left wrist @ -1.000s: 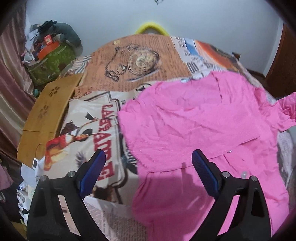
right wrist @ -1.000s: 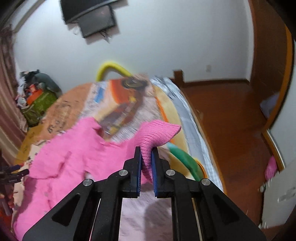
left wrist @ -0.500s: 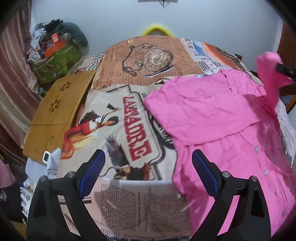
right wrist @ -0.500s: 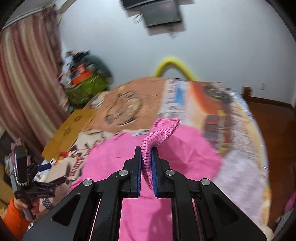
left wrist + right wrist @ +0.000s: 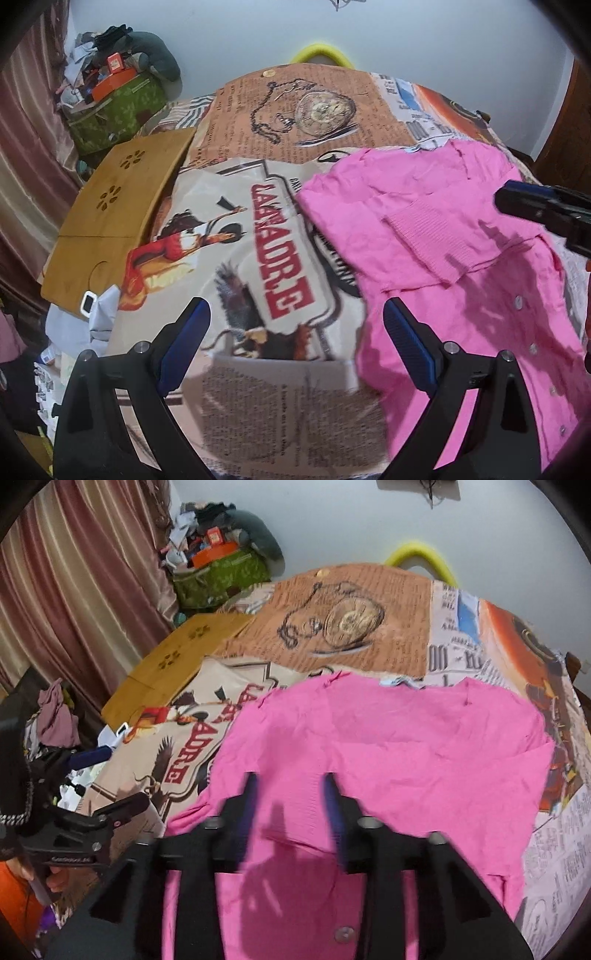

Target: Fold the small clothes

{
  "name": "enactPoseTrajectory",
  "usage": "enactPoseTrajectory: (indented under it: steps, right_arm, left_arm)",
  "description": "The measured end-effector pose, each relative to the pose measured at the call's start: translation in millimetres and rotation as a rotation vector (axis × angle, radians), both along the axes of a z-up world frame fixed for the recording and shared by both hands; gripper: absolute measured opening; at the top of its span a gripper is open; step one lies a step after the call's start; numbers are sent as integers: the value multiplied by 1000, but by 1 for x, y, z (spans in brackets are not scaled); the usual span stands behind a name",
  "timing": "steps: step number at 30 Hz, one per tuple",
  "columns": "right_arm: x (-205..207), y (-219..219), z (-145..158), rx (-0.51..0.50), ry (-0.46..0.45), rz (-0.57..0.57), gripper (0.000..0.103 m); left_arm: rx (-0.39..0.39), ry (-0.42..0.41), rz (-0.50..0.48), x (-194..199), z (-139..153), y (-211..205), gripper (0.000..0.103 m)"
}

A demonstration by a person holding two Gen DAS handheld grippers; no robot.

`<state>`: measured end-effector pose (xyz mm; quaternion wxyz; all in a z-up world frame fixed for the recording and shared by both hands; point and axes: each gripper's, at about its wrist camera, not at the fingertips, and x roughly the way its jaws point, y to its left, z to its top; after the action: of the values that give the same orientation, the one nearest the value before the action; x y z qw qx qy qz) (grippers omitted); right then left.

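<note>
Half a second earlier the right hand-held gripper (image 5: 290,801) was pinching the ribbed cuff of the pink cardigan's sleeve and carrying it in the air; its jaws have just been opening, and that sleeve (image 5: 432,236) now lies folded across the chest of the garment, with nothing pressed between the blurred, parted pads. The pink cardigan (image 5: 388,746) lies spread flat on the bed, front up, its row of small buttons (image 5: 517,300) running down toward the near edge. In the left wrist view the right hand-held gripper (image 5: 513,197) hangs just above the garment's far side, casting a shadow on the cloth.

The left hand-held gripper (image 5: 295,341) stands wide apart and holds nothing; one finger sits over the printed bedspread (image 5: 258,240), the other over the cardigan's near left edge. From the right wrist view it shows at the left (image 5: 110,786), gripped by a hand (image 5: 55,878) beside an orange sleeve.

Beyond the garment the bedspread carries a pocket-watch print (image 5: 351,620) and red lettering. A wooden board (image 5: 110,206) with flower cut-outs lies at the bed's left edge, a green bag (image 5: 118,107) piled with clutter stands behind it, and a curtain (image 5: 74,590) hangs further left.
</note>
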<state>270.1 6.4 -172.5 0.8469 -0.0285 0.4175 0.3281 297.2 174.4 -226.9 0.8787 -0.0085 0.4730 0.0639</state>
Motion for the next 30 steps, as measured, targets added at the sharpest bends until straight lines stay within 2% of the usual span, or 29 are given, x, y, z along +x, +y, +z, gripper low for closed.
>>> enactPoseTrajectory:
  steps: [5, 7, 9, 14, 18, 23, 26, 27, 29, 30]
  right_arm:
    - [0, -41, 18, 1, -62, -69, 46]
    - [0, -59, 18, -21, -88, -107, 51]
    - [1, -83, 15, -52, -101, -149, 51]
    - [14, -128, -1, -91, -72, -241, 51]
    - [33, -155, -18, -50, -5, -305, 51]
    - [61, -159, -40, -14, 66, -322, 51]
    - [73, -150, -52, -27, 77, -313, 49]
    - [75, -150, -54, -27, 73, -305, 45]
    - [77, -142, -55, -32, 32, -282, 45]
    - [77, -141, -57, -41, 18, -272, 37]
  left_arm:
    - [-13, -18, -28, 11, 7, -19, 95]
    - [-20, -22, -39, 18, 8, -28, 95]
    - [-28, -16, -44, 26, 6, -36, 95]
    - [-51, 13, -43, 53, -7, -49, 95]
    - [-75, 50, -35, 75, -23, -54, 95]
    - [-83, 99, -27, 99, -46, -58, 89]
    - [-64, 92, -40, 106, -54, -61, 89]
    - [-45, 69, -33, 106, -54, -60, 89]
    - [7, 45, -14, 107, -55, -59, 89]
    - [30, 42, -9, 109, -56, -58, 89]
